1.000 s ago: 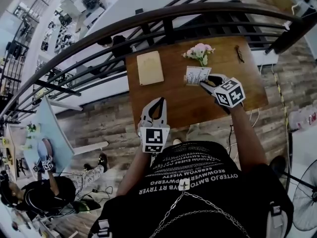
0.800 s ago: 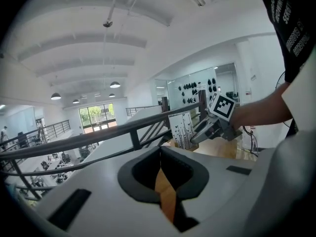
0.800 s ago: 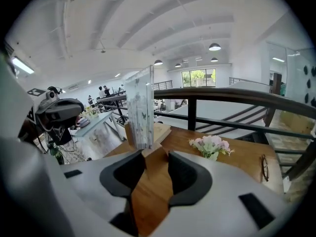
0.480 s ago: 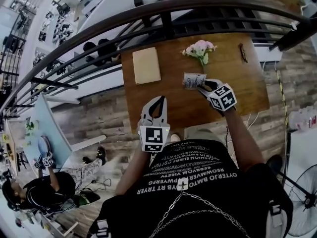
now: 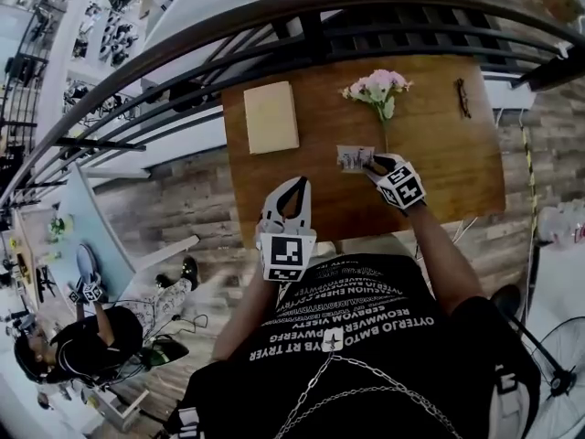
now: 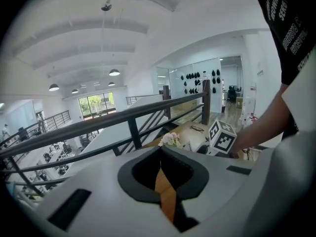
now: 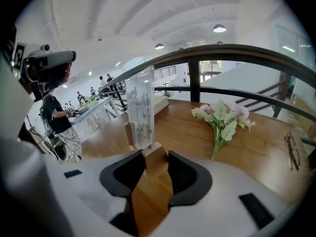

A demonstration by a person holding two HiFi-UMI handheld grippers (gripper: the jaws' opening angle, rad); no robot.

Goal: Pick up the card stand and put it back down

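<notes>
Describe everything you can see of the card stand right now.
The card stand is a clear, acrylic-looking panel holding a printed card, set in a light wooden base block. It stands close to upright. The right claw is shut on the wooden base, one pad on each side. It sits over the middle of the wooden table, just nearer the person than the pink flowers. Whether the base touches the tabletop cannot be told.

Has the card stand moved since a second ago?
Yes. In the head view the card stand, held in the right gripper, has dropped away from the flowers, toward the near edge of the table.
</notes>
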